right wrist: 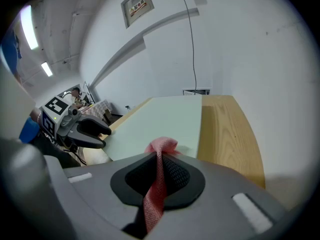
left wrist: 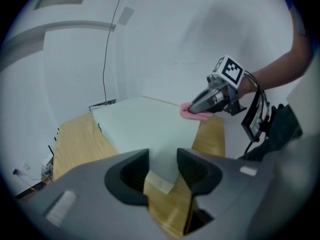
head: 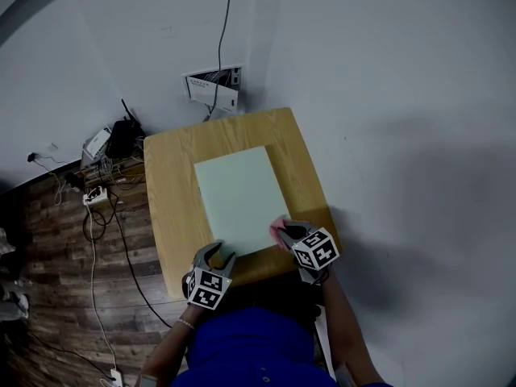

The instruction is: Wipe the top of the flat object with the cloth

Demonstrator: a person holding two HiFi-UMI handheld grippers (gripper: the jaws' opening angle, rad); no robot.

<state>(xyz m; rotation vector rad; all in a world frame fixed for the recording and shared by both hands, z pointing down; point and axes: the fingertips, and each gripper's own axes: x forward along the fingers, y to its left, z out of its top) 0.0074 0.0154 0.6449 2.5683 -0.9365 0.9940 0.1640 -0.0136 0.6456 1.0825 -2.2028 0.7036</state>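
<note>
Closest in, parks the left claw (head: 219, 253) at the front edge of the bench (head: 171, 185), jaws apart and straddling the near left corner of the flat object (head: 240, 193) without visibly pinching it (probably posted there to stop the pale green sheet sliding under the wipe). Just to the right, clamps the right claw (head: 284, 232) together on the cloth (head: 278, 230), a pink strip pinched upright between the pads with its bunched end poking out in front, so as to drag fabric and not plastic over the surface. Sets that bunched end on the sheet's near right corner, right at the edge. Looks poised at the start of a stroke, with the whole length of the sheet stretching away beyond, flat and roughly centred on the wooden top. Farther off, shows only a wall box (head: 216, 87) and a tangle of cables (head: 101, 185), well apart from the work.
</note>
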